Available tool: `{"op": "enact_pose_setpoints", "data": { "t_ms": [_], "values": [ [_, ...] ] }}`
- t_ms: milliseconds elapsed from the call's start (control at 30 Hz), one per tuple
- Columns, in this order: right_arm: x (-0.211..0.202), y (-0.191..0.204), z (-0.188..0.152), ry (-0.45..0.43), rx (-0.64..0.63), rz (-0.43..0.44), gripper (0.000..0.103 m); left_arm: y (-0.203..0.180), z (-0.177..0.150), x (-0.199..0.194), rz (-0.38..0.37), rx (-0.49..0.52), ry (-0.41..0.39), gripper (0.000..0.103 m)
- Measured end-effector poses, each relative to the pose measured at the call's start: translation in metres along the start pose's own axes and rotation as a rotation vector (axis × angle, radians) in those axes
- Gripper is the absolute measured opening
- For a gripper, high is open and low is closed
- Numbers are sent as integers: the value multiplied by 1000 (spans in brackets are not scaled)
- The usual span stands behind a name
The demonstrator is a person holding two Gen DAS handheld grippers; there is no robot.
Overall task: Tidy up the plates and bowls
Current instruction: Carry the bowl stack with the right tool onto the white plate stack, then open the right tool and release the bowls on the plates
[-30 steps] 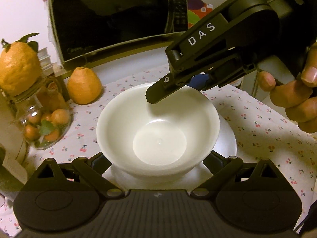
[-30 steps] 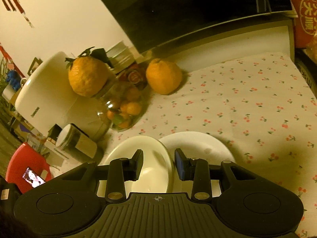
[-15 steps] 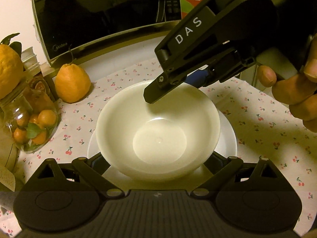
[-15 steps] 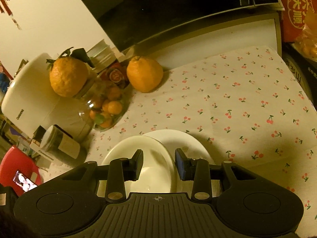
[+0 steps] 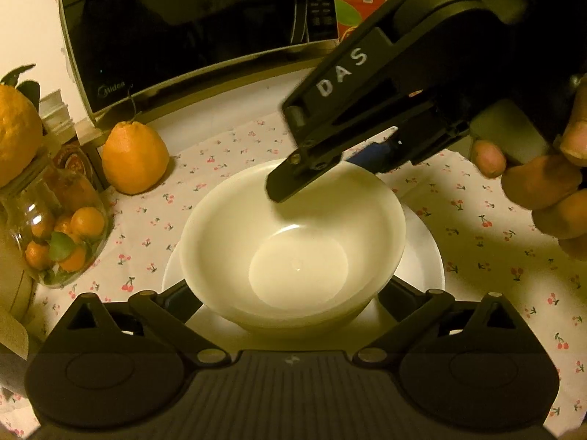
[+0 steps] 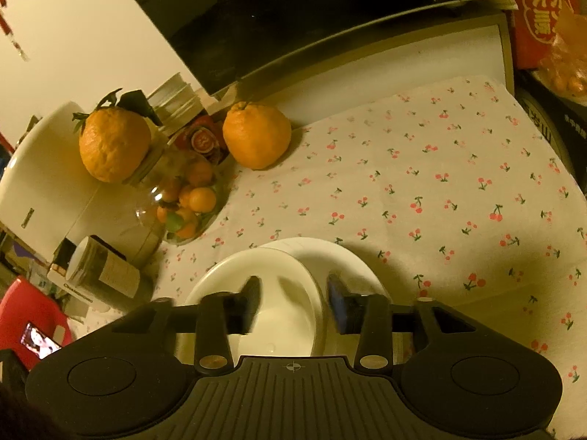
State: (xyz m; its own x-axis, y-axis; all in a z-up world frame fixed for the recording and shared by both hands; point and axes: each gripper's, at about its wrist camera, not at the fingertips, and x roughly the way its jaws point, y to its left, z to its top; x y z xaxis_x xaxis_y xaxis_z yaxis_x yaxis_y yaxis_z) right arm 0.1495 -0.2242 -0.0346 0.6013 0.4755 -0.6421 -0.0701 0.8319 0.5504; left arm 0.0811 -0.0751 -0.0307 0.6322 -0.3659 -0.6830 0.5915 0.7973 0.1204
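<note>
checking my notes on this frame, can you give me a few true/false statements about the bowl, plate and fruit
1. The white bowl sits on the white plate. True.
2. The right tongs are clamped on the bowl's rim. False: the rim is between their fingers, but they are opening, with gaps showing.
3. A loose orange lies on the cherry-print cloth before the microwave. True.
4. The glass jar holds cherries. False: it holds small oranges.
5. The bowl is full of soup. False: it is empty.
</note>
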Motion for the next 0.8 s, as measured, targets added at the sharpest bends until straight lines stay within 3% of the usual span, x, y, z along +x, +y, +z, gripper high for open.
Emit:
{"op": "enact_pose_setpoints", "data": {
  "t_ms": [500,800],
  "values": [
    [-7,-4,2,-26,23,-13,63,0,-2,-7,4,8,2,102],
    [-24,-14,-4,-60,91,-11,73,-1,-9,-30,29,3,-4,103]
  ]
}}
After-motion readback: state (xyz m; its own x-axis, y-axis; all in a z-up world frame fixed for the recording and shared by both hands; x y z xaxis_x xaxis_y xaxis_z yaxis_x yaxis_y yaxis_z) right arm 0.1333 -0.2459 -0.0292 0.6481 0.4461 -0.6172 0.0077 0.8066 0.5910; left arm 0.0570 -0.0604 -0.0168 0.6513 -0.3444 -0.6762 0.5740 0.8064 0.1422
